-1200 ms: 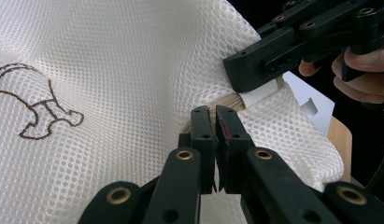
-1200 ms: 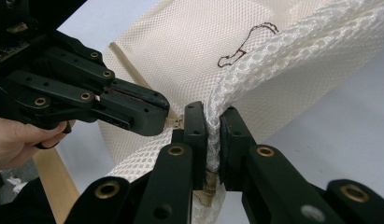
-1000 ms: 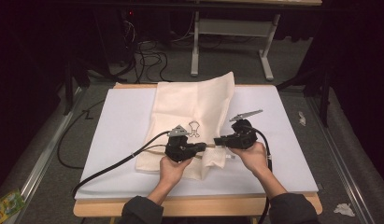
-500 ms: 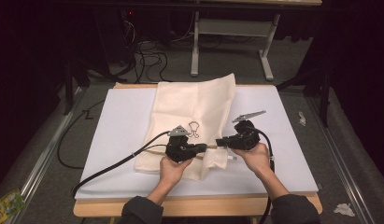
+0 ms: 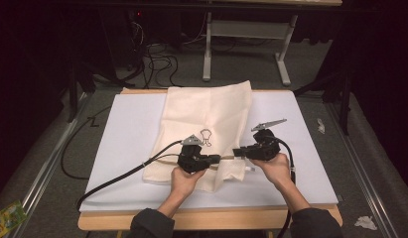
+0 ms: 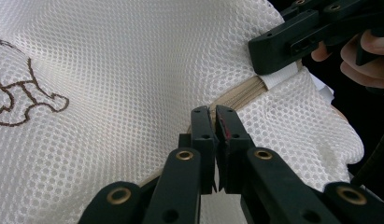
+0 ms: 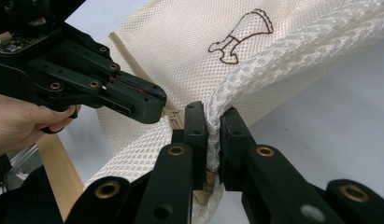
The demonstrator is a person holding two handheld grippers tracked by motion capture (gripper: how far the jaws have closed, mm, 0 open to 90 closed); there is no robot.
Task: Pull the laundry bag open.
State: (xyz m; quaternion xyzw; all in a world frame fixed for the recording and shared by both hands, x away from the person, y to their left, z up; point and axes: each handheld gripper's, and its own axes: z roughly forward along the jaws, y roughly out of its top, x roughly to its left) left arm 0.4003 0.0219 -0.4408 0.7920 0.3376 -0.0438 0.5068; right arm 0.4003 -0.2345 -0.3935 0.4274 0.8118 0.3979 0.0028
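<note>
- So I've got a cream mesh laundry bag (image 5: 206, 116) lying flat on the white board (image 5: 127, 134) that covers the table, long way running away from me, near end bunched up right in front of my hands.
- My left gripper (image 5: 217, 159) is clamped tight on the tan zipper strip (image 6: 236, 95) along the bag's near edge. In the left gripper view the jaws are pinched together with the strip's tan band coming out just past the tips.
- My right gripper (image 5: 236, 152) is squeezed onto a fold of the mesh at that same near end. In the right gripper view the netting is pressed between the two black jaws and rises up out of them as a thick ridge.
- The two grippers point at each other, tips near one another, with a short bit of the zipper strip between them.
- There's a little brown embroidered outline (image 5: 206, 136) on the bag, just beyond my left gripper.
- Both forearms come in from the bottom edge, dark sleeves, cables trailing off each gripper.
</note>
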